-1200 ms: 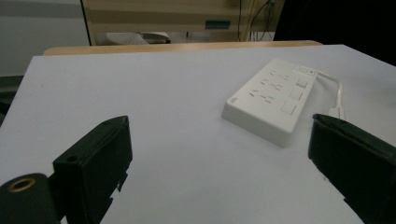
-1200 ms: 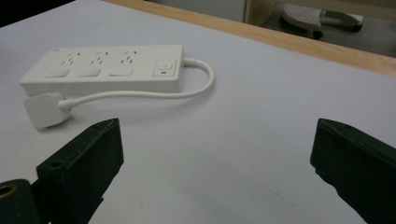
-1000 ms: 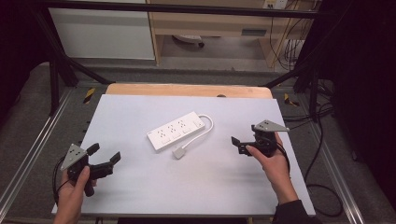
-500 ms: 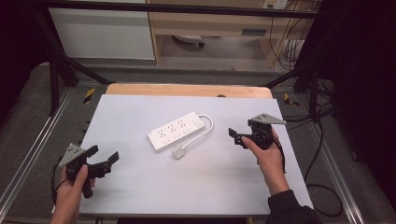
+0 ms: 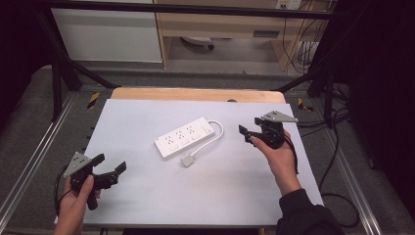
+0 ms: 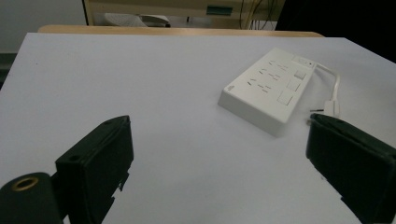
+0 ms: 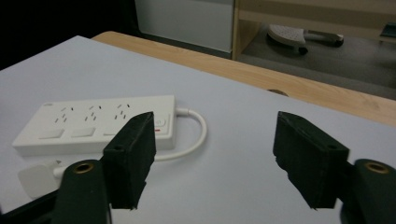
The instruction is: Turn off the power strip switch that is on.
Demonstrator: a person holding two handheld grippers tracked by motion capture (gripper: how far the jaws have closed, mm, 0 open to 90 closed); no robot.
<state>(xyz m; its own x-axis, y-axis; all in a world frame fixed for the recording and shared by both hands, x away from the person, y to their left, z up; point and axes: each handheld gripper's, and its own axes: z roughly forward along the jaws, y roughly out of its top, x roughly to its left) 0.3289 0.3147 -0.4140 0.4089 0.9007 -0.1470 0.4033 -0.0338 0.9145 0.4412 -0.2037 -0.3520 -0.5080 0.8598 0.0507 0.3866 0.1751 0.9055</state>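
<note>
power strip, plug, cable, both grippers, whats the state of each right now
power strip: flat on the white table, sockets up, nothing plugged in, untouched
cable: looped from the strip's end round to the plug
plug: flat on the table beside the strip, unplugged
left gripper: jaws open, empty, held over the table's near left corner
right gripper: jaws open, empty, held right of the strip

Grey carpet floor (image 5: 29, 132), white cabinet (image 5: 107, 29), wooden shelving (image 5: 220, 22), dark surroundings, hanging cables (image 5: 306, 44).

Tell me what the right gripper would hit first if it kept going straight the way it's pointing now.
Probably the white power strip: the open right gripper points toward its switch end and looped cord, though depth is uncertain.
</note>
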